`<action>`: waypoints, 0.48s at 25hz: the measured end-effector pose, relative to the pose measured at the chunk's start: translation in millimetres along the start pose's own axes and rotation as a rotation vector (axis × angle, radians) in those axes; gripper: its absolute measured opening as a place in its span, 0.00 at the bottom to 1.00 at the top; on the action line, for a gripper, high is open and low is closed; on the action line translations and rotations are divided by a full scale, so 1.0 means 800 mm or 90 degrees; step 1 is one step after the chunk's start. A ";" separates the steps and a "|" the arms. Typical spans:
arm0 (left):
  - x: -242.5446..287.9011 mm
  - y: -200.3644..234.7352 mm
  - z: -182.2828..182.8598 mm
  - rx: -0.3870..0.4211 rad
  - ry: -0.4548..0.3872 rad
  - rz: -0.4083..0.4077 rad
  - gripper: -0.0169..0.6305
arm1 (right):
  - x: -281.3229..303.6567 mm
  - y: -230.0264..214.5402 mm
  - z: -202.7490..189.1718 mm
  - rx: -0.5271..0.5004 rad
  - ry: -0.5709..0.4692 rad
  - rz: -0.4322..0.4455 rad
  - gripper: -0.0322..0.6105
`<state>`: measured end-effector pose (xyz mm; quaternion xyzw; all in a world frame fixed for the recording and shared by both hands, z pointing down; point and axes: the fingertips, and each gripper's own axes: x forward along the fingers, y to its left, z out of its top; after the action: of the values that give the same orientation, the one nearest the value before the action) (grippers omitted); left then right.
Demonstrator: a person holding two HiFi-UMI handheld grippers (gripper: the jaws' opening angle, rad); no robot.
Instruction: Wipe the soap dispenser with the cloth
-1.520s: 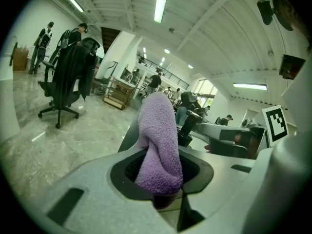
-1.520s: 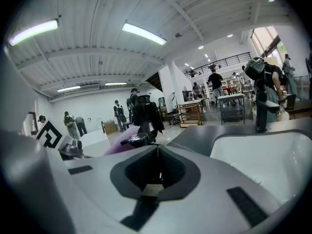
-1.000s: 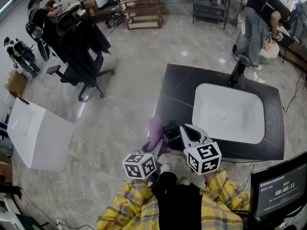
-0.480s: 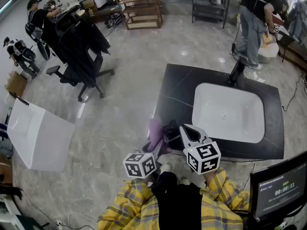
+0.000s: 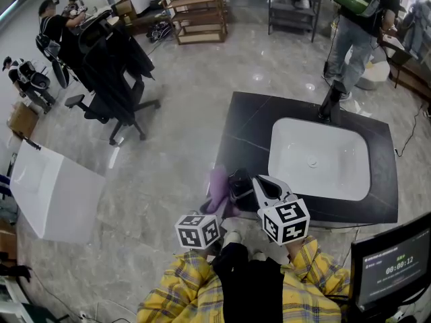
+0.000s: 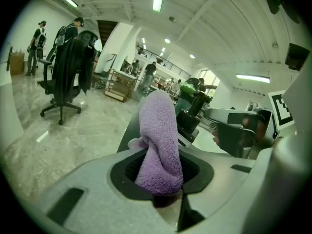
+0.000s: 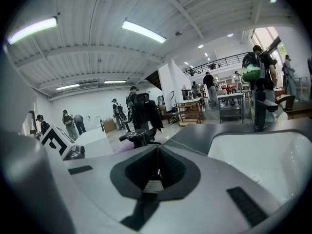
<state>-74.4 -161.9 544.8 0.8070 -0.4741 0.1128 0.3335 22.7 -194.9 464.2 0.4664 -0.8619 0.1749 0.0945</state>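
Staying put, the left gripper is clamping the fluffy purple cloth beside the black pump soap dispenser left of the white sink, the right gripper idling closed and empty, so wiping is stalling.

The head view looks steeply down on the surface. The gripper views ride behind the left tongs and right tongs, facing across it. All show the office chair.

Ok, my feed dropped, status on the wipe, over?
Left tongs shut on purple cloth. Right tongs shut, empty. Soap dispenser on counter corner, cloth beside it. Nothing between them.
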 end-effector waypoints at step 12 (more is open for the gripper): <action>-0.008 0.001 0.009 0.041 -0.029 0.017 0.16 | -0.002 0.006 -0.006 -0.015 0.011 0.056 0.06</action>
<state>-79.2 -162.5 537.0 0.8133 -0.4887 0.1142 0.2945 19.7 -189.8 467.2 0.4258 -0.8825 0.1730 0.0997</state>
